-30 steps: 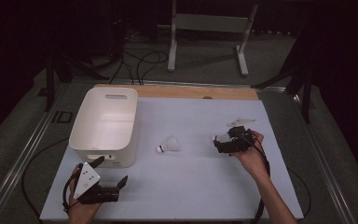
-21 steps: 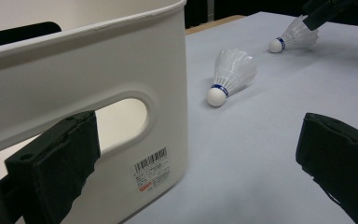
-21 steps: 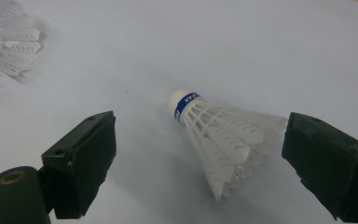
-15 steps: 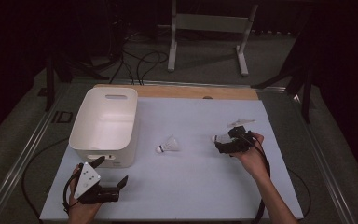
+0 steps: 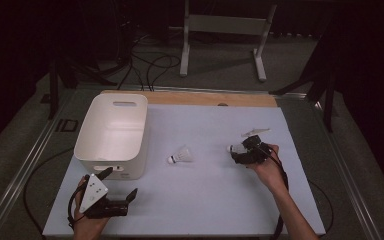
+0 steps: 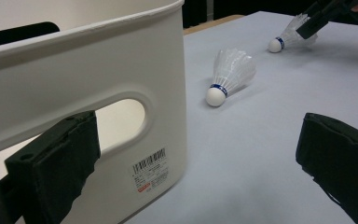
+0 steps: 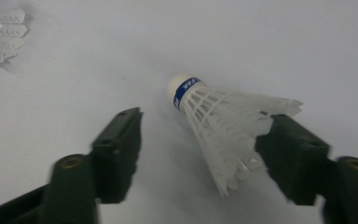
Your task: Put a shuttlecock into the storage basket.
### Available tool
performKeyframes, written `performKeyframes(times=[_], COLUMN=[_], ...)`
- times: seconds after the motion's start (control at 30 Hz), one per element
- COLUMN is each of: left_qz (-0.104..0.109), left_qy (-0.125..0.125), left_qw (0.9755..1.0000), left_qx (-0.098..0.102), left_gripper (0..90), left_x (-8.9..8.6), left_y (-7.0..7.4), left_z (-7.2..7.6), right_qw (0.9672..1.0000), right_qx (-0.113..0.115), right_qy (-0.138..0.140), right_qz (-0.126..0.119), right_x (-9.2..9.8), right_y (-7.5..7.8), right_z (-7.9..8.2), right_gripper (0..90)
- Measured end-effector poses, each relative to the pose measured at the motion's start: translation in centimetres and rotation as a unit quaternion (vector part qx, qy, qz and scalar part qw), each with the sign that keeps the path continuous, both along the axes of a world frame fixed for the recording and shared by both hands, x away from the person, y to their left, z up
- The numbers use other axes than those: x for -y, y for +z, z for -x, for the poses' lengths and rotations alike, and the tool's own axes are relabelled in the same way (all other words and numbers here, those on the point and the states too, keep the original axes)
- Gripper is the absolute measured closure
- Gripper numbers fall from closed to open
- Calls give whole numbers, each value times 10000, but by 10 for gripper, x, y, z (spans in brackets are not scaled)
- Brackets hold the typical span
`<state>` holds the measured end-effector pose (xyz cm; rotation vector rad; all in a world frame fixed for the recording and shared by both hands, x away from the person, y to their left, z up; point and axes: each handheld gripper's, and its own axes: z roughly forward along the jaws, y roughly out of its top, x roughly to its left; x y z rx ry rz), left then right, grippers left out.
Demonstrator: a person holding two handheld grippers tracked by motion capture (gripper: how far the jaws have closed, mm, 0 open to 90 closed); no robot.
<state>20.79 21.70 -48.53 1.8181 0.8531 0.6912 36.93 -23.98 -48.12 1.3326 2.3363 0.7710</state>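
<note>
Shuttlecock (image 7: 223, 128) lies on the white worktop (image 5: 205, 200) at about four o'clock, between the jaws of the right gripper (image 5: 241, 152), which have just been closing; one jaw meets its feathers while the other stands clear. A second shuttlecock (image 5: 180, 156) lies at centre, apart from the white bin (image 5: 112, 135) at nine o'clock. At seven o'clock the left gripper (image 5: 125, 197) rests, jaws wide and empty.
</note>
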Motion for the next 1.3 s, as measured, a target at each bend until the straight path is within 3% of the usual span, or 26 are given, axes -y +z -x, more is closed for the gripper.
performKeyframes(times=[0.4,0.7,1.3], left_qz=[-2,2,16], left_qy=[-1,1,7], left_qw=[10000,10000,10000], left_qx=[4,6,13], left_gripper=[3,4,3], left_x=[0,0,0], left_y=[0,0,0], left_z=[0,0,0], right_qw=[9991,9987,9977], right_qx=[215,231,335], right_qy=[336,417,533], right_qz=[141,181,250], right_x=[-15,-19,-26], right_y=[2,3,11], right_z=[-1,-2,0], right_gripper=[769,880,890])
